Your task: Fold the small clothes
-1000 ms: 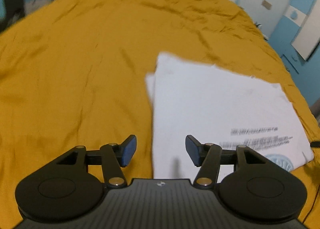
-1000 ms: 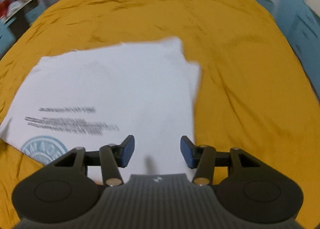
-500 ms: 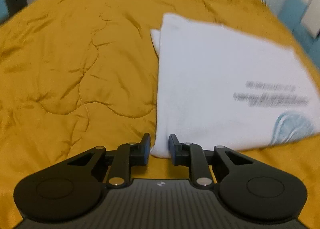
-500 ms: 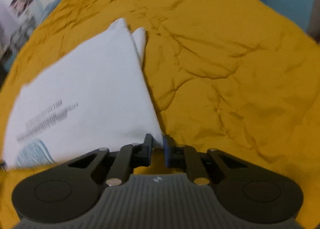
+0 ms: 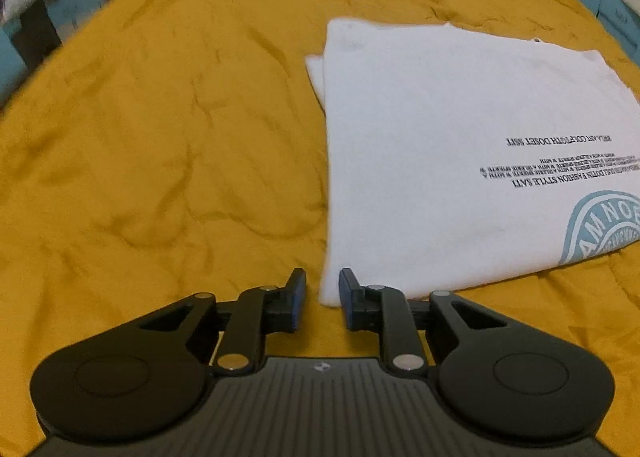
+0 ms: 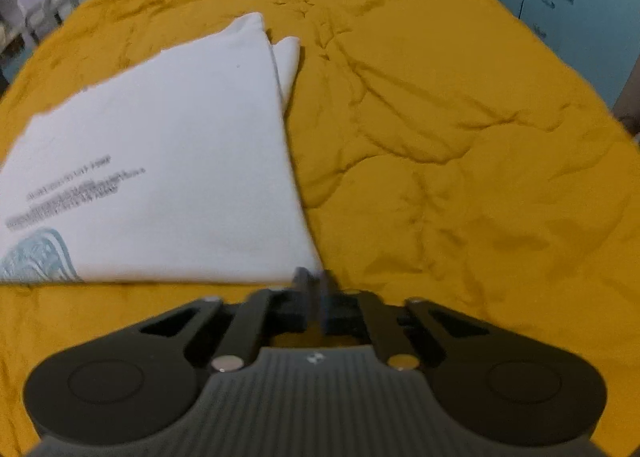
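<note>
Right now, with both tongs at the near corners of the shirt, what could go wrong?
The left tongs stand open around the shirt corner, so lifting now could raise only the right side. The right tongs look shut on the very tip of the other corner; it may slip. A lower layer peeks out at the far edge and could unfold.

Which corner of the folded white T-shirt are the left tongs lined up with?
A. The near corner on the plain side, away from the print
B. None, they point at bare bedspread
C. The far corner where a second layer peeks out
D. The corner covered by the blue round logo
A: the left tongs sit open around the near corner of the white T-shirt, with the blue round logo off at the opposite side.
</note>
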A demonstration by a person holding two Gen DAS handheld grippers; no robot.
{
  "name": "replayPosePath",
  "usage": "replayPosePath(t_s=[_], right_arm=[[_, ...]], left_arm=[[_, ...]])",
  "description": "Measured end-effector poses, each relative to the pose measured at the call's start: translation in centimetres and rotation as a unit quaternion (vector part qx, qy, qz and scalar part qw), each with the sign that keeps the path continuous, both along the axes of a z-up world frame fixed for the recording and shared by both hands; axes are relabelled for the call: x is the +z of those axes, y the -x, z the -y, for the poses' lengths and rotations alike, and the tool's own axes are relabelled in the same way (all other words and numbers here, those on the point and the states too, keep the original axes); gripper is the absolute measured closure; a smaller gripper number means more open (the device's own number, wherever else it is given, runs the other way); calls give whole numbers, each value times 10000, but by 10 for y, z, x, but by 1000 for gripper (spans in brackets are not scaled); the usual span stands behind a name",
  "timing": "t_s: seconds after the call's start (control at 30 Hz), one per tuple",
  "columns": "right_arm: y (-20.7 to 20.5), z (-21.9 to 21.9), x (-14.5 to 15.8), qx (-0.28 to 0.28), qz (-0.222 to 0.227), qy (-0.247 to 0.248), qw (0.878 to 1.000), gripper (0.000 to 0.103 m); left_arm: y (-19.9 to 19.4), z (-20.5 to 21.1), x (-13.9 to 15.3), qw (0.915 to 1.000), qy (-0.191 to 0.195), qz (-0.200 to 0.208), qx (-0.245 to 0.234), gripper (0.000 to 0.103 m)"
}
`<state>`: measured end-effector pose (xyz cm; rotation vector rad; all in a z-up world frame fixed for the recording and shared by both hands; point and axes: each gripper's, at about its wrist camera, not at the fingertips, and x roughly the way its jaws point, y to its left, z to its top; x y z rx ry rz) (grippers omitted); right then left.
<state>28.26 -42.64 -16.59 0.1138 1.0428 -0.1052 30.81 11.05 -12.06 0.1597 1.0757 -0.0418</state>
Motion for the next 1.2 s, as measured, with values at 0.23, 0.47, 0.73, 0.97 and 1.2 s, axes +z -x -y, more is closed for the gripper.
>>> replayPosePath(t_s=[0.23,0.47,0.73,0.97,1.2], right_arm=[[6,22,33,288,462,-150,9984,100],[-24,25,58,414,868,-718,9928,71],[-86,32,40,79,1073,-1561,9819,61],[-135,31,6,-47,977,-1703,9805,61],[-172,35,-23,-134,893,-1823,9791,62]], left_arm=[[-15,3,48,9969,207,752,30,81],[-40,28,59,9897,867,1139,-85,81],[-71,41,31,9854,1273,1134,-28,81],[-96,47,4,9886,1068,1057,57,81],[-111,51,-23,9902,1024,949,0,81]])
